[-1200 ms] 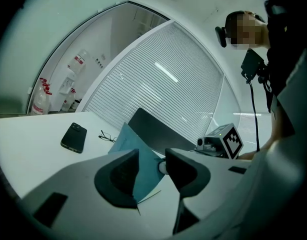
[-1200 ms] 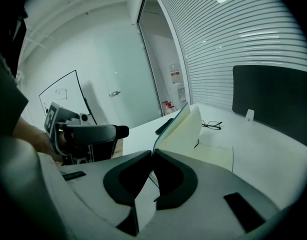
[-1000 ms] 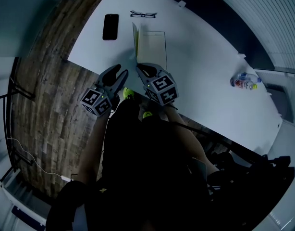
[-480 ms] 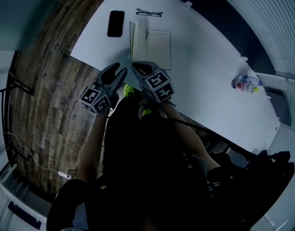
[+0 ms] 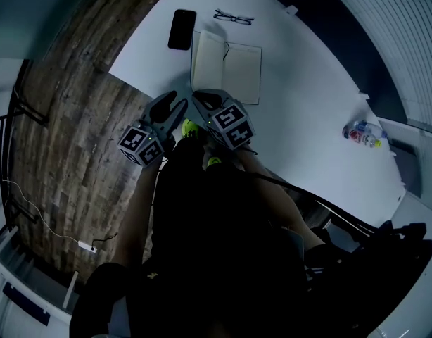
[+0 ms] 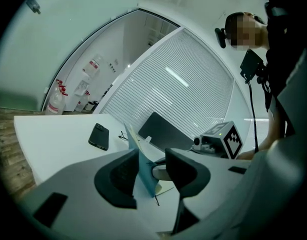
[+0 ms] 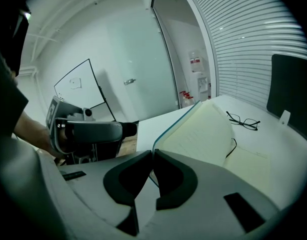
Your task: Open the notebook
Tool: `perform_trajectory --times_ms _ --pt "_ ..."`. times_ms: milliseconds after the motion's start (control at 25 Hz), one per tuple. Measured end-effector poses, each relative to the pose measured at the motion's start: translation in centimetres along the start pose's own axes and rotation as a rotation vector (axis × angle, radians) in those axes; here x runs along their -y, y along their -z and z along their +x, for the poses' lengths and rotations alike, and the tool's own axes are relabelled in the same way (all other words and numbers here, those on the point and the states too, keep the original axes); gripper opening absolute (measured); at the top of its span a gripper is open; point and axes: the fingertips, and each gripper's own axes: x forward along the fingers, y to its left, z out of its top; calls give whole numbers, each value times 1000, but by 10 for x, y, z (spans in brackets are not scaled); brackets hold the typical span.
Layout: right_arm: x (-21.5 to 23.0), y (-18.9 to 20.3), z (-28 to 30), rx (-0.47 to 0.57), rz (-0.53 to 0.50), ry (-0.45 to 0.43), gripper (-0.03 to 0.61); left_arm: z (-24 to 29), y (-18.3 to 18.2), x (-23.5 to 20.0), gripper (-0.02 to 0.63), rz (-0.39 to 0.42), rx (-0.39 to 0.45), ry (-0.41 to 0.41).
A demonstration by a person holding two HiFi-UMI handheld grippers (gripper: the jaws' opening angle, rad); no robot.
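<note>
The notebook [image 5: 237,76] lies open on the white table [image 5: 307,104], cream pages up. Its teal cover [image 7: 166,129] stands lifted along the left side. My right gripper [image 5: 204,101] is at the notebook's near left corner, shut on the cover's edge. In the right gripper view [image 7: 152,153] the cover rises straight out of the closed jaws. My left gripper [image 5: 176,110] hangs just left of it over the table's near edge, jaws open. In the left gripper view [image 6: 152,156] the teal cover [image 6: 145,171] shows in the gap; I cannot tell whether it touches.
A black phone [image 5: 181,29] lies left of the notebook and folded glasses [image 5: 233,17] beyond it. A plastic bottle [image 5: 361,132] lies far right on the table. Wooden floor [image 5: 75,118] runs along the left. A dark chair back [image 6: 166,131] stands behind the table.
The cover has swung further over to the left, showing more of its inner page. Both grippers have shifted slightly and stay together at the notebook's near edge.
</note>
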Motion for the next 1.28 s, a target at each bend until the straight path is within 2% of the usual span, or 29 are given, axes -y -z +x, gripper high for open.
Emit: perform_trajectory --times_ms 400,1000,1280 --pt "-6 11 28 -75 -25 -47 29 -1 2 -16 156 -23 5 -25" --pt "-9 35 65 -181 -57 -52 28 -12 9 -36 156 -47 5 -62" --pt "-11 38 75 -194 -51 -52 28 -17 10 -41 156 -53 6 -69"
